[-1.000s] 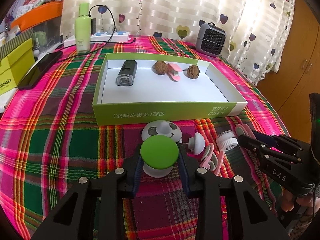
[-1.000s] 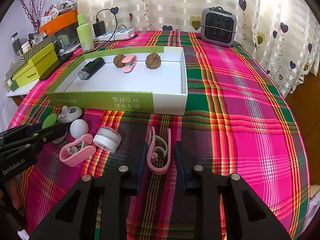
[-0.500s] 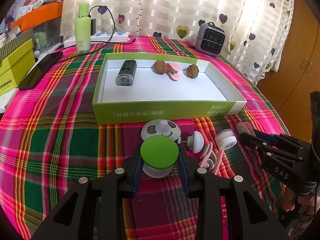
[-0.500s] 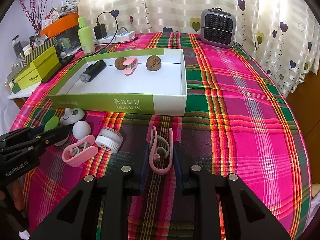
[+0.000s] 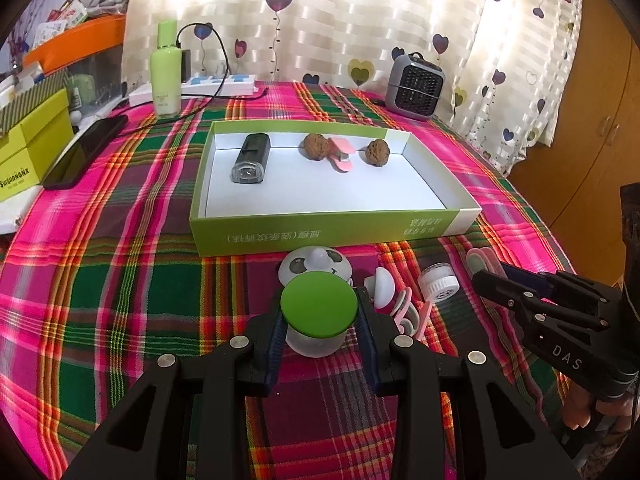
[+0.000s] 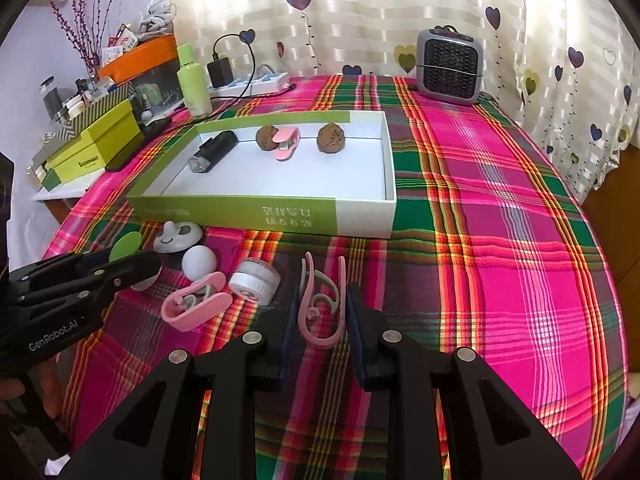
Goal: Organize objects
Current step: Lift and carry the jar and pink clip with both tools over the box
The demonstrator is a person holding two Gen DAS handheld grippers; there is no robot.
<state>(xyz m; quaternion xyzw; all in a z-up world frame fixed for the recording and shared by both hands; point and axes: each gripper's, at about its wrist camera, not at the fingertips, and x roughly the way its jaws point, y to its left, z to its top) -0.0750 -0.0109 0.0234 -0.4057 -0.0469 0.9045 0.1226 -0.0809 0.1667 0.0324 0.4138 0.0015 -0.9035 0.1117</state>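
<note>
At the lower centre of its view the left gripper (image 5: 320,320) is clamped on the green-lidded jar (image 5: 319,306), light, rigid, slick plastic (best gripped below the lid). The right gripper (image 6: 322,308) squeezes the pink clip (image 6: 320,304), springy, thin, likely to twist.

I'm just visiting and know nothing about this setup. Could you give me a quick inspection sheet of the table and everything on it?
Surface: plaid tablecloth, pink, green and red.
Job's things: green-and-white cardboard tray holds a black cylinder, two brown walnuts and a pink clip.
Clutter: panda-faced white disc, white ball, small white jar.
Grippers: left gripper closed on a green-lidded jar; right gripper around a pink curved clip.
Cables: black charger lead to white power strip.
Surroundings: heart-print curtain, grey heater.
</note>
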